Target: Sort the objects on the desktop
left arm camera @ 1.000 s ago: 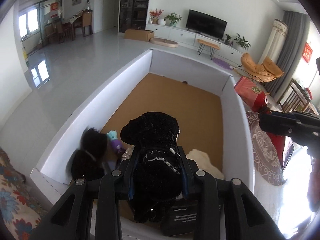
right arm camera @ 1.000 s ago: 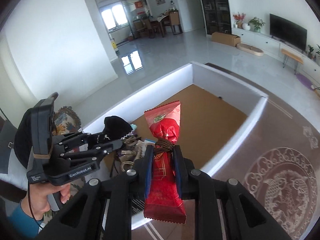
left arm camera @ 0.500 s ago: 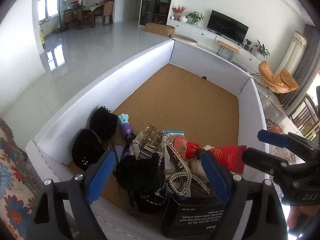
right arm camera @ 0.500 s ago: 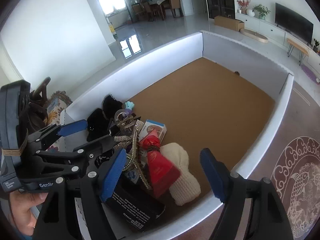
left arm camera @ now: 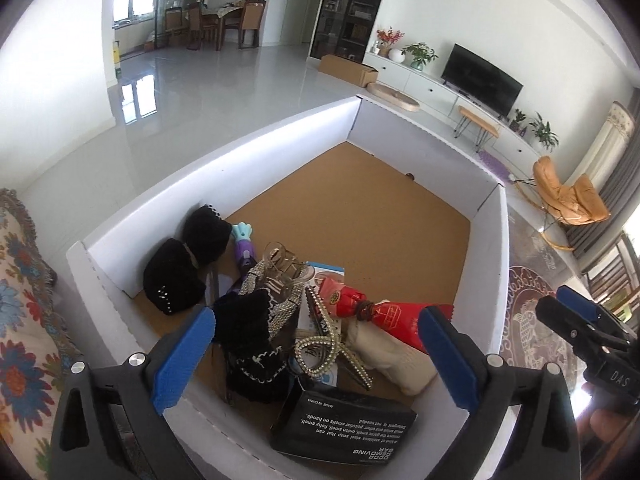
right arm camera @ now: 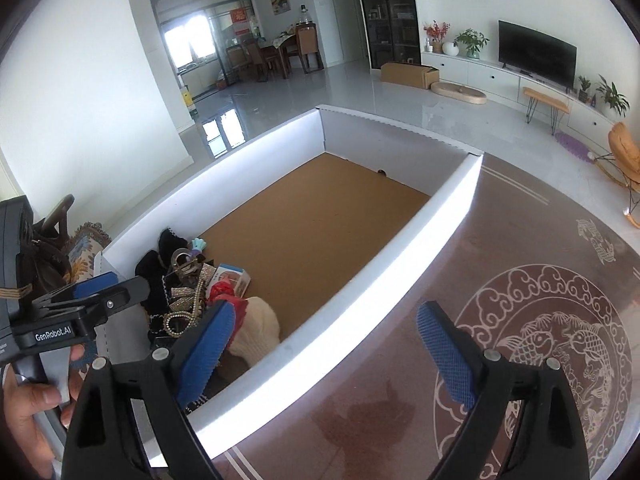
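The black knit piece [left arm camera: 250, 334] and the red packet [left arm camera: 394, 320] have dropped from the jaws into the white box [left arm camera: 280, 136], piled at its near corner; left gripper [left arm camera: 316, 354] and right gripper [right arm camera: 326, 346] both opening wide, empty; right gripper over the box's rim.

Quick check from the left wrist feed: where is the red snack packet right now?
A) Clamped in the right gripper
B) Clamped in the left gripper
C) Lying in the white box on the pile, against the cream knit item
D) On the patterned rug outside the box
C: the red snack packet lies in the white box, resting on the cream knit item, and no pad of the left gripper touches it.
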A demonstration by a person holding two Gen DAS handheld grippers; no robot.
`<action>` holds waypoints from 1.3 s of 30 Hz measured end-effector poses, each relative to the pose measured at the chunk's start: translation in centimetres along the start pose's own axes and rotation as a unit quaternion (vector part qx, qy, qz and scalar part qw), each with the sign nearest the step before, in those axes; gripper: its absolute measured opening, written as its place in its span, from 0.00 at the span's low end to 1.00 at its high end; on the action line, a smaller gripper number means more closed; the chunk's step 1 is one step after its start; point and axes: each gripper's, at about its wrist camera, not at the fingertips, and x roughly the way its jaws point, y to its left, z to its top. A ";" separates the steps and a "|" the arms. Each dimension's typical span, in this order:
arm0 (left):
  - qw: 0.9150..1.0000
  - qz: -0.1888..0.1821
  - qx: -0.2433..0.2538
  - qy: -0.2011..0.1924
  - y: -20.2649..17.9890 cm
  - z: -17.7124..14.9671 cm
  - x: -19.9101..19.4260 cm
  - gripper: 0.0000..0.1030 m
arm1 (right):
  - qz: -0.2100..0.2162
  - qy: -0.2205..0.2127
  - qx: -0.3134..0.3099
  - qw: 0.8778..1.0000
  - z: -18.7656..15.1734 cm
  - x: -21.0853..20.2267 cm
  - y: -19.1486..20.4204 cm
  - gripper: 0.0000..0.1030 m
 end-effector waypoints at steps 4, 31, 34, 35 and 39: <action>1.000 0.025 -0.009 0.008 -0.6 -0.3 -0.6 1.00 | -0.008 0.001 0.002 1.000 0.2 -0.5 -0.6 0.90; 0.990 0.132 0.003 -0.058 -1.5 -0.3 -4.6 1.00 | -0.018 0.040 -0.070 0.997 0.2 -0.3 2.0 0.90; 0.988 0.140 0.000 -0.063 -1.5 -0.4 -4.7 1.00 | -0.018 0.043 -0.067 0.997 -0.1 -0.1 1.8 0.90; 0.988 0.140 -0.002 -0.063 -1.6 -0.4 -4.7 1.00 | -0.017 0.043 -0.066 0.997 -0.2 -0.1 1.7 0.90; 0.989 0.137 -0.008 -0.061 -1.6 -0.4 -4.9 1.00 | -0.019 0.043 -0.068 0.997 -0.2 -0.3 1.5 0.90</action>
